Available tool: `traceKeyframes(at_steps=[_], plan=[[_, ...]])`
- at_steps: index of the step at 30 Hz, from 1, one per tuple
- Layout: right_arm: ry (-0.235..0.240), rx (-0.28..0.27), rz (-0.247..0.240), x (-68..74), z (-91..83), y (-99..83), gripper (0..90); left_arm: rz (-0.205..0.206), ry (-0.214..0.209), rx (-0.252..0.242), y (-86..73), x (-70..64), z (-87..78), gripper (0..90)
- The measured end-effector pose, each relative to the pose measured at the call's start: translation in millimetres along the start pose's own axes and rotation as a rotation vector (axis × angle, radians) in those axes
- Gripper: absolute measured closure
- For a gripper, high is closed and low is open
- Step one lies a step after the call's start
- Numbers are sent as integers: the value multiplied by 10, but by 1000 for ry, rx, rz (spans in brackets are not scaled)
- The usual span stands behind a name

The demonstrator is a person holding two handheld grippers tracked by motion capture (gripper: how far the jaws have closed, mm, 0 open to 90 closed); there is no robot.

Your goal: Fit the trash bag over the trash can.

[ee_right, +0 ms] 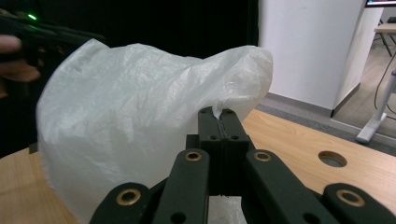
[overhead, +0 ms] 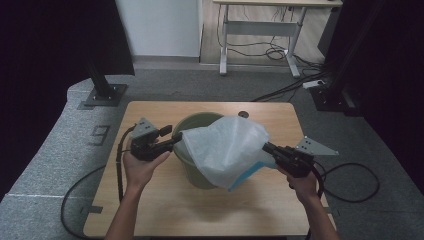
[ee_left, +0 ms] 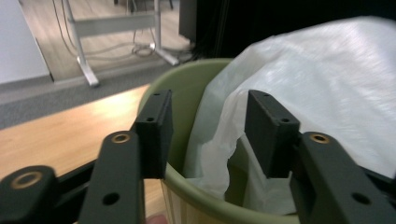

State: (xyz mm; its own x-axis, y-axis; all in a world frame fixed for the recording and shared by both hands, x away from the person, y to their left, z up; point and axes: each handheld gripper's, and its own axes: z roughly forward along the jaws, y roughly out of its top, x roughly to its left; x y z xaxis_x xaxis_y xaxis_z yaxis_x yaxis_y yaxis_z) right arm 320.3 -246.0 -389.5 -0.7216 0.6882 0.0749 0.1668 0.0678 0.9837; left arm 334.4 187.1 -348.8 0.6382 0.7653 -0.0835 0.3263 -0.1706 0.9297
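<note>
1. Bag (overhead: 227,150): thin white plastic, draped over the green bin (overhead: 192,131) near the middle of the desk (overhead: 165,210), its bulk spilling toward the right edge.
2. Right gripper (ee_right: 223,122): jaws fully closed on a fold of the bag's edge, holding it up on the bin's right side.
3. Left gripper (ee_left: 208,133): jaws wide apart, straddling the bin's left rim; one inside, beside the loose bag edge, nothing gripped.
4. Clearance: desk front and left edges lie free.

- A translucent white plastic bag (overhead: 227,147) is showing a blue patch at its lower edge.
- A pale olive-green bin (overhead: 192,125) is sitting on a light wood-grain bench (overhead: 150,200).
- Both claws, left claw (overhead: 176,140) and right claw (overhead: 266,147), are appearing matte black.
</note>
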Motion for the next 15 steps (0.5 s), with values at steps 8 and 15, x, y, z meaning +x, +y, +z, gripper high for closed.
traceKeyframes(at_steps=[8,15], plan=[[-2,-18,38,1,17,24,884,65,-91,7,97,-247,-97,459],[7,-6,10,154,111,99,883,109,-185,74,132,-572,99,384]])
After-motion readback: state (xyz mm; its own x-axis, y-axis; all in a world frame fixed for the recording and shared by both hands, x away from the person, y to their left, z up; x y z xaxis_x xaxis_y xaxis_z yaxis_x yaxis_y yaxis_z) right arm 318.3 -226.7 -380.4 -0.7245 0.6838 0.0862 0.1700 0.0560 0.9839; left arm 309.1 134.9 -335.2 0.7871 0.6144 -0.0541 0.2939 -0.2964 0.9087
